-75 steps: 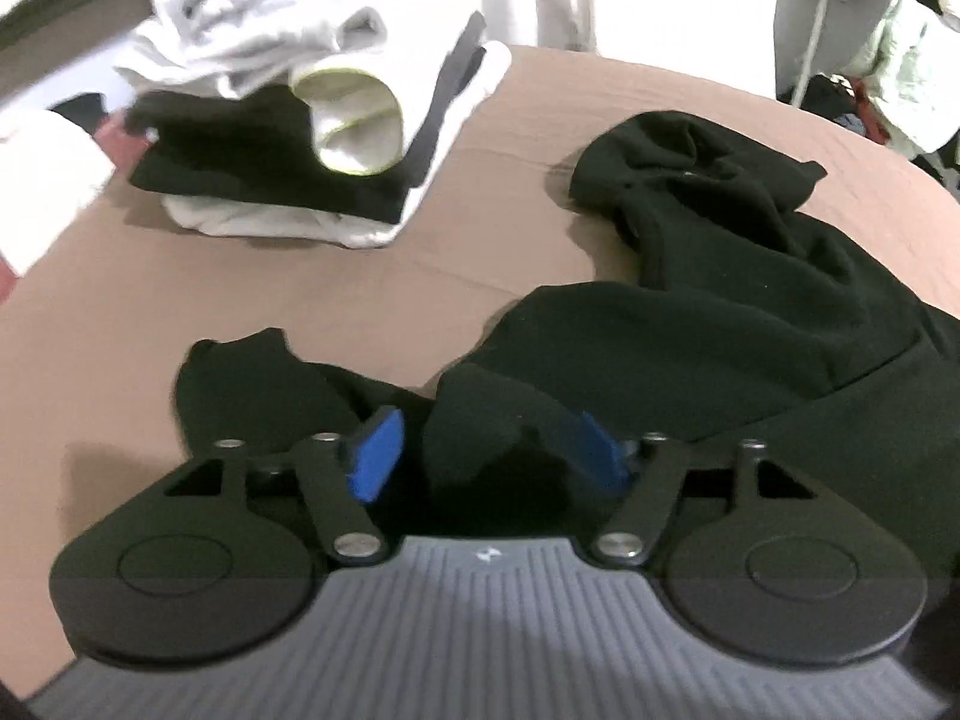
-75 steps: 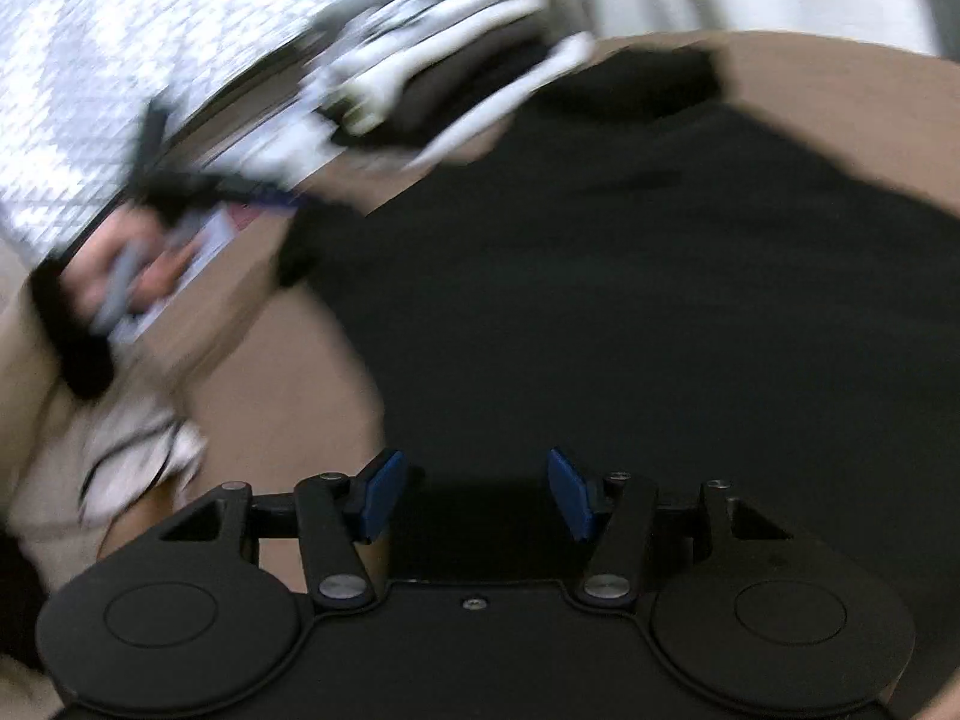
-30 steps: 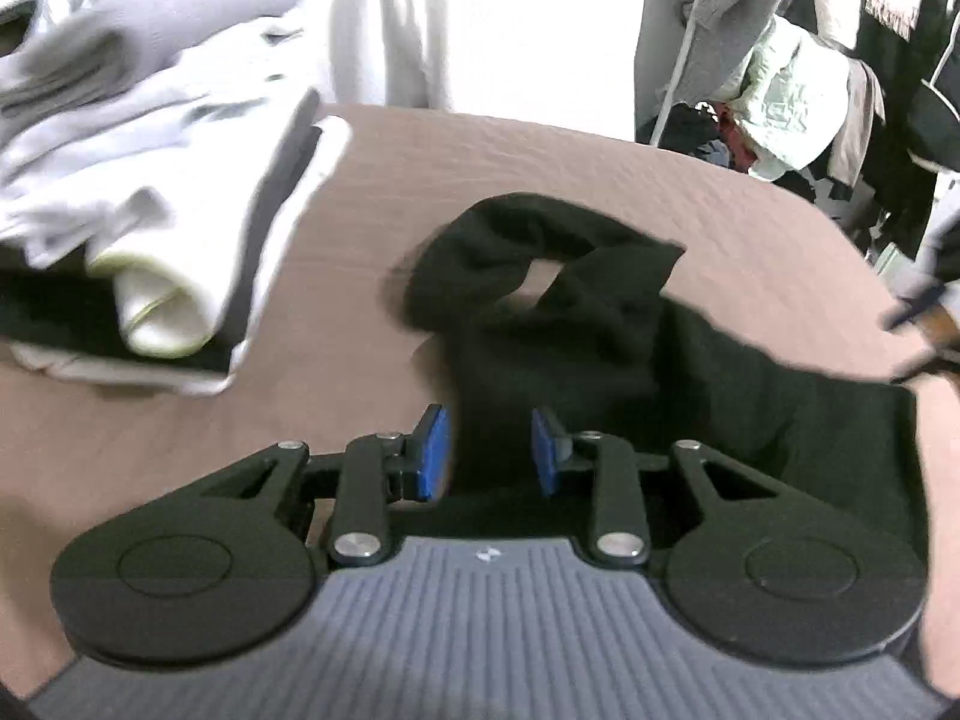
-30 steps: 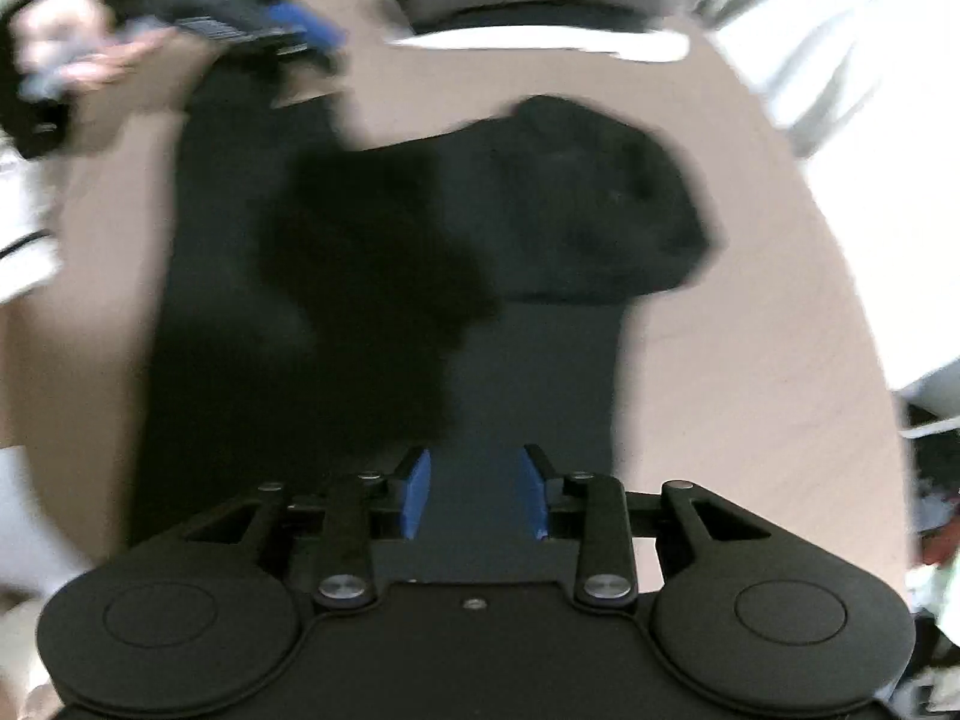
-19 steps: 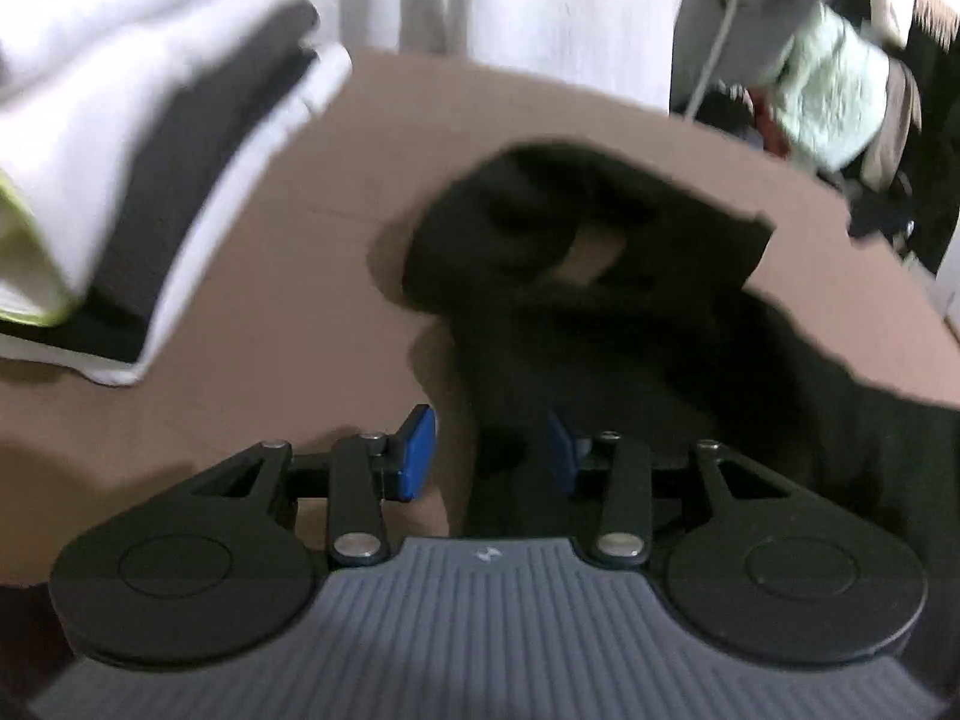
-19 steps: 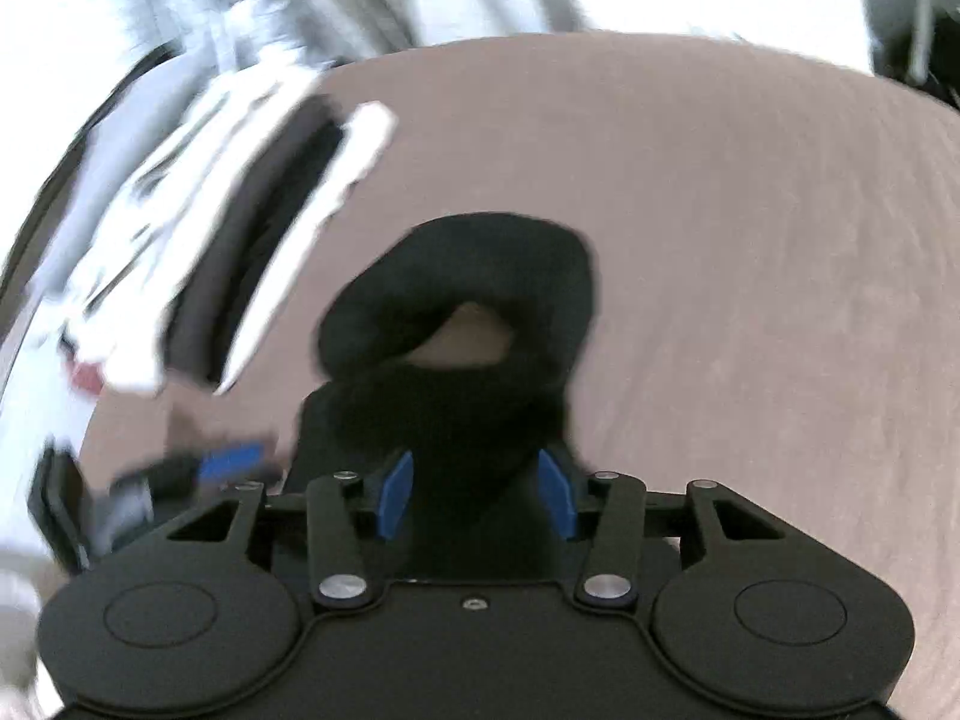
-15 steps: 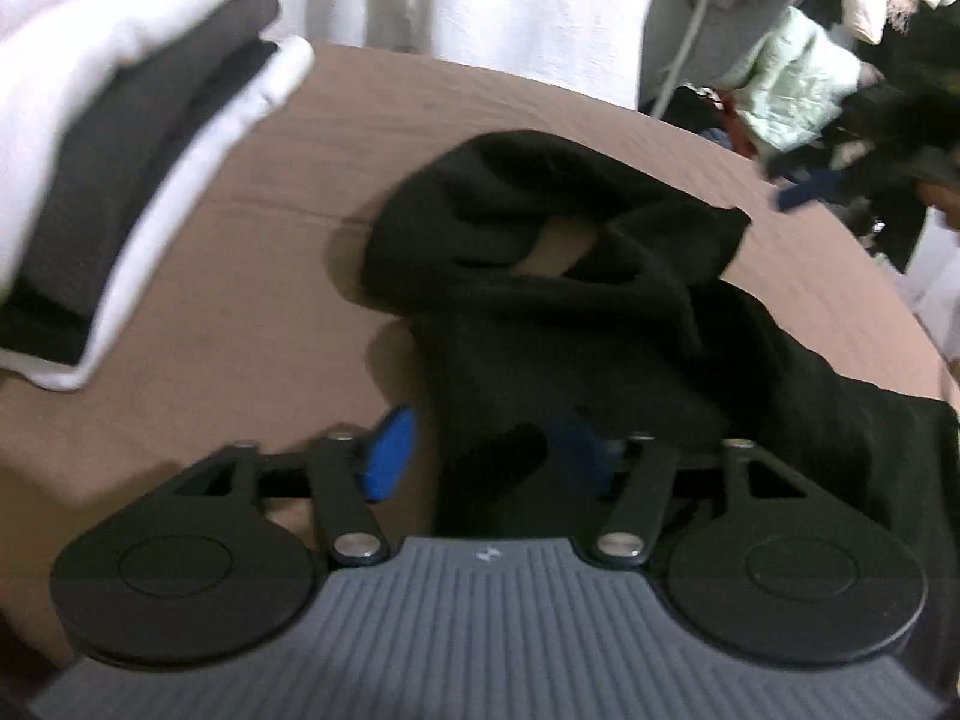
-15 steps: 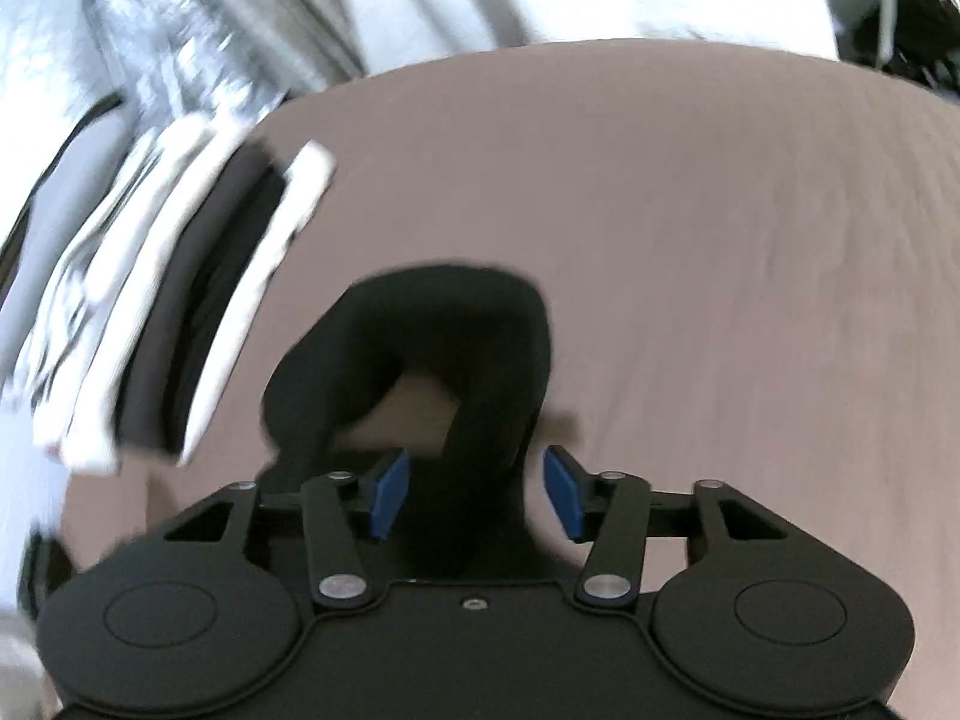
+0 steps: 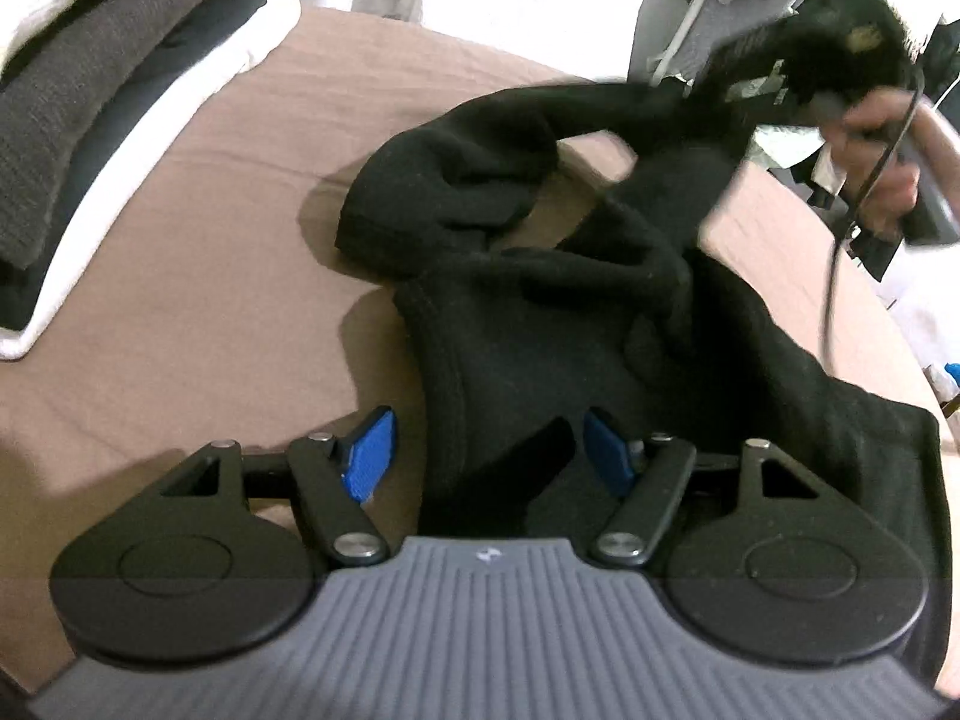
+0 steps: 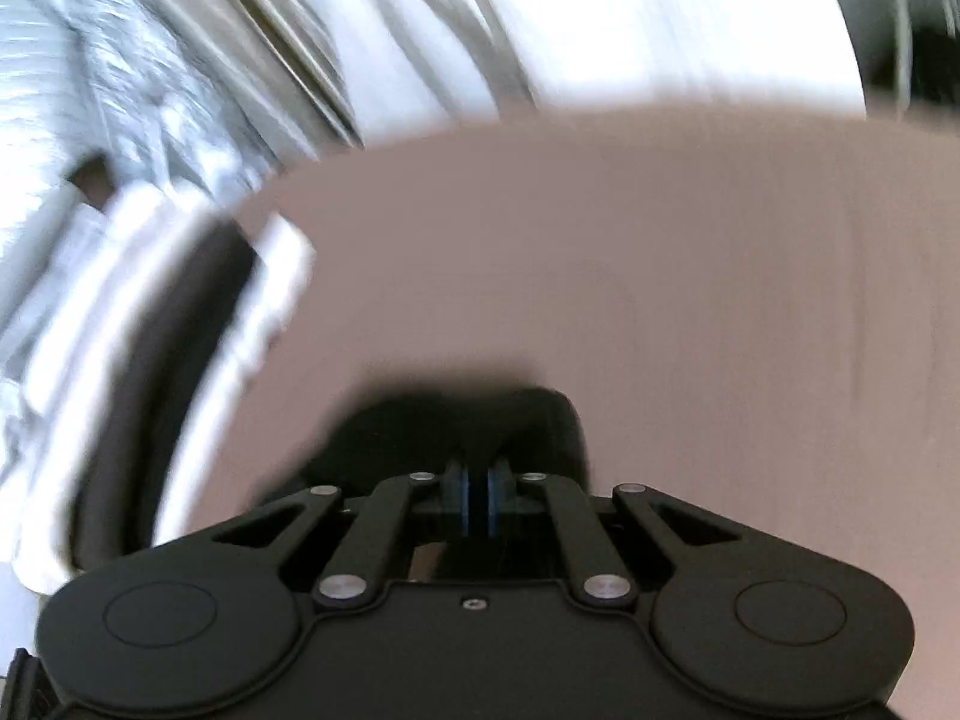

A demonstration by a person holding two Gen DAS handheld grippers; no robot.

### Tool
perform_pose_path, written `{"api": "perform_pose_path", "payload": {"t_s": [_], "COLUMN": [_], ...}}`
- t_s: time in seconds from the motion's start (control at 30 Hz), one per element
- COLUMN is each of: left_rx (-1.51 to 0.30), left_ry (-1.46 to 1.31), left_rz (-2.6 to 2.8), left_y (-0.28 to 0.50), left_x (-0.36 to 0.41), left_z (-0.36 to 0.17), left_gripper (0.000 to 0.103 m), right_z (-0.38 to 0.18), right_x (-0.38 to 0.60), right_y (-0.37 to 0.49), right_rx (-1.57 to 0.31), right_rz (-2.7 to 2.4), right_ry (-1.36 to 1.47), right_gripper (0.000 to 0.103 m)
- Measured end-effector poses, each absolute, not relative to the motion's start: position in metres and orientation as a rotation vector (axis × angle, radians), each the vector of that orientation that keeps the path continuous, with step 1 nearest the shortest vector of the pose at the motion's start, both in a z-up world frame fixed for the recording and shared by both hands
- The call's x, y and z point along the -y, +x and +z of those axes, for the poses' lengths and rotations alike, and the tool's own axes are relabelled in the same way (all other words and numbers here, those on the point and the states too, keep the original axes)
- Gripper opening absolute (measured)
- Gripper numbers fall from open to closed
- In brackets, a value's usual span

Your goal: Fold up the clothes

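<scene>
Now the right gripper (image 10: pixel 477 495) has its blue pads drawn nearly together on a fold of the black garment (image 9: pixel 540 300), where half a second ago they stood apart over it. In the left view the right hand (image 9: pixel 882 162) is up at the far right, and a strip of the cloth runs taut from it down to the bunched collar end. The left gripper (image 9: pixel 486 456), which a second ago was pinching the near edge, now has its pads spread wide, with cloth lying between them but not held. So the grip has passed from left to right, and I judge that the right side is lifting one end to shake it out or carry it over for a fold, with no neat fold made yet.

The garment lies on the brown bed (image 9: pixel 210 252), its near part under the left gripper and its far end raised. The stack (image 9: pixel 90 78) of folded clothes sits at the far left.

The right view is badly smeared by motion; only a dark lump shows beyond the pads. Which part of the garment is clamped cannot be told. The garment's right edge is cut off by the frame.
</scene>
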State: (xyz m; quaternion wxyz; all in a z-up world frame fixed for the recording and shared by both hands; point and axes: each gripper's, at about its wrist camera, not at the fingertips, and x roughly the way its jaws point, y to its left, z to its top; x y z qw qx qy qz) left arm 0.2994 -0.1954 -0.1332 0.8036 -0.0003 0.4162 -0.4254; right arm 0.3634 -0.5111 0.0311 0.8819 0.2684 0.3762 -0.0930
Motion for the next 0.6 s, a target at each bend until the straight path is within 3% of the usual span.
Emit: {"api": "perform_pose_path", "payload": {"t_s": [0.17, 0.4, 0.5, 0.6], "left_rx": [-0.882, -0.830, -0.831, -0.883], "left_ry": [-0.037, -0.091, -0.144, -0.166], "left_rz": [-0.912, -0.908, -0.910, -0.892], "left_y": [0.297, 0.297, 0.301, 0.304], "left_x": [0.192, 0.193, 0.190, 0.188], "left_z": [-0.135, -0.134, -0.137, -0.142], "left_gripper": [0.070, 0.071, 0.074, 0.074], "right_z": [0.082, 0.061, 0.038, -0.024], "right_x": [0.515, 0.512, 0.513, 0.514], "right_y": [0.326, 0.287, 0.270, 0.254], "right_rx": [-0.635, -0.715, -0.809, -1.081], "right_rz": [-0.308, -0.370, -0.427, -0.525], "right_ry": [0.498, 0.449, 0.466, 0.515], "right_gripper": [0.008, 0.008, 0.007, 0.008]}}
